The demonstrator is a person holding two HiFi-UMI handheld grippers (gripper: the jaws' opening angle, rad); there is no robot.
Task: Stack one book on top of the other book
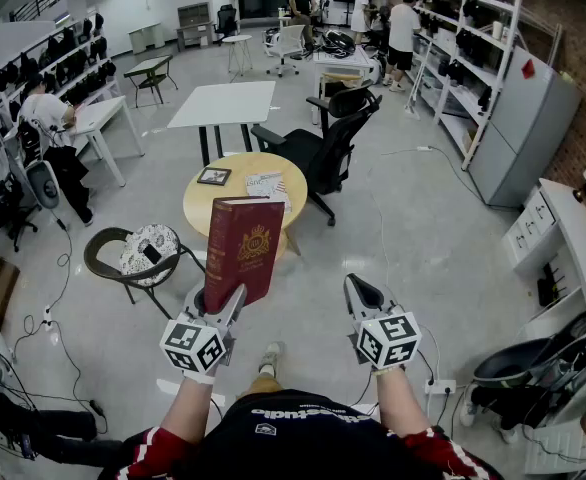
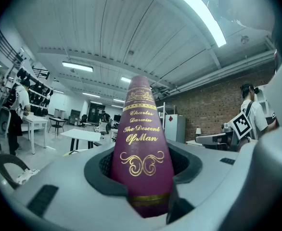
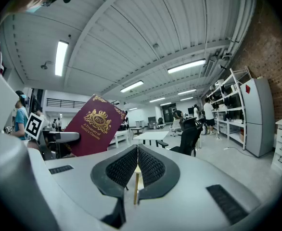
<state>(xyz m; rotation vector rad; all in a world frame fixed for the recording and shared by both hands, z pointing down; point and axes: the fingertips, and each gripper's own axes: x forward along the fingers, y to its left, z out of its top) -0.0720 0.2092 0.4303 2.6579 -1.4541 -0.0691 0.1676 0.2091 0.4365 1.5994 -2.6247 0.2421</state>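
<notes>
In the head view the maroon book (image 1: 243, 248) is held in the air by the left gripper (image 1: 223, 303), its long axis near upright and its crested cover turned to the camera, in front of the round surface (image 1: 208, 218); the right gripper (image 1: 357, 288) is carried near it. In the left gripper view the book's lower end is pinched by the jaws, with the lettered spine faced and the top pointed up. In the right gripper view the jaws are pressed together on nothing, and the book is seen tilted at the left.
</notes>
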